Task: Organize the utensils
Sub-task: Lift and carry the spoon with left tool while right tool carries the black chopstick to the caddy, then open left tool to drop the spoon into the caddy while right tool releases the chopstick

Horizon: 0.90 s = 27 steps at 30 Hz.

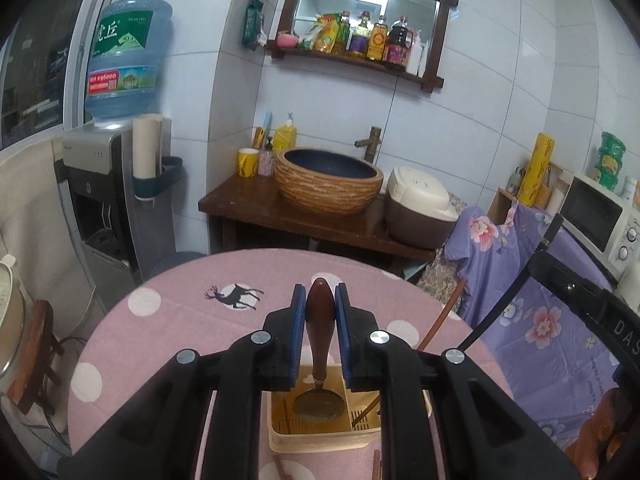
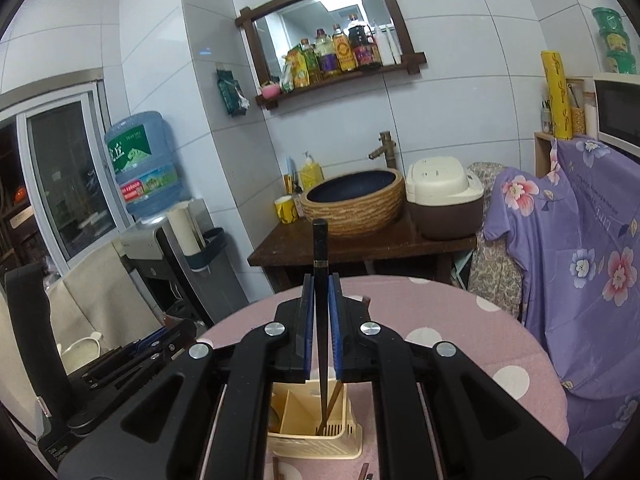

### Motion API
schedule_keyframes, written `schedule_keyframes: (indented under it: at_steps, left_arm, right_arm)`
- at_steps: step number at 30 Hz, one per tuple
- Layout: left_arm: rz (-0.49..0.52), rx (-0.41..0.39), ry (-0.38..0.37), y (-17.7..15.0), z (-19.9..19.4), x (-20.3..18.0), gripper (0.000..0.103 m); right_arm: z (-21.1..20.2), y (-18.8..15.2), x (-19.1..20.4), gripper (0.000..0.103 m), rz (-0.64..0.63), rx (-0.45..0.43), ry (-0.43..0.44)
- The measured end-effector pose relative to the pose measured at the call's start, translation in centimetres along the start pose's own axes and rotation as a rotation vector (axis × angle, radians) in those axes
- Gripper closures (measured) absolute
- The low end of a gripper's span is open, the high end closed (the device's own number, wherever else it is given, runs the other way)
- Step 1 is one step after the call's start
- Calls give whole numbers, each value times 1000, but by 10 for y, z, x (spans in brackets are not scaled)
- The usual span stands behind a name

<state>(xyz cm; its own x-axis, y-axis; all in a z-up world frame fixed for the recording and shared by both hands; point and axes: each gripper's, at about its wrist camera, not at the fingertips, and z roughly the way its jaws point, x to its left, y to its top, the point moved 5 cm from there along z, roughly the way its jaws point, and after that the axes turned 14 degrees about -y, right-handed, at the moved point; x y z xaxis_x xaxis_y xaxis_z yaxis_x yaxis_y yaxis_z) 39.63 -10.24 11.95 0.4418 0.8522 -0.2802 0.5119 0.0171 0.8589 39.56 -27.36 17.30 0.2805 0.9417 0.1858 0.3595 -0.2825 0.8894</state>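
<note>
My left gripper (image 1: 320,300) is shut on the brown wooden handle of a spoon (image 1: 320,316); its metal bowl hangs down over the left compartment of a cream utensil holder (image 1: 320,438) on the pink table. My right gripper (image 2: 321,284) is shut on a black chopstick (image 2: 320,248), held upright, with its tip down in the right compartment of the same cream holder (image 2: 316,446). A brown chopstick (image 2: 334,404) leans in that compartment too. The left gripper's body (image 2: 132,356) shows at the left of the right wrist view.
The round table wears a pink dotted cloth (image 1: 180,308). Brown sticks (image 2: 276,466) lie on it in front of the holder. Behind stand a wooden stand with a basin (image 1: 328,178), a rice cooker (image 1: 420,212), a water dispenser (image 1: 108,200) and a purple floral cover (image 2: 580,264).
</note>
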Motion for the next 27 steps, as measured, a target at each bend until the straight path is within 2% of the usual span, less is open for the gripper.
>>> schedule_keyframes:
  at_steps: [10, 19, 27]
  left_arm:
    - [31, 62, 26, -29, 23, 1, 87]
    - [5, 119, 43, -54, 43, 14, 87]
    - [-7, 148, 43, -64, 52, 19, 87]
  right_arm:
    - [20, -38, 3, 95, -45, 62, -2]
    - [38, -59, -3, 95, -25, 133, 15]
    - [38, -62, -7, 95, -7, 123, 10]
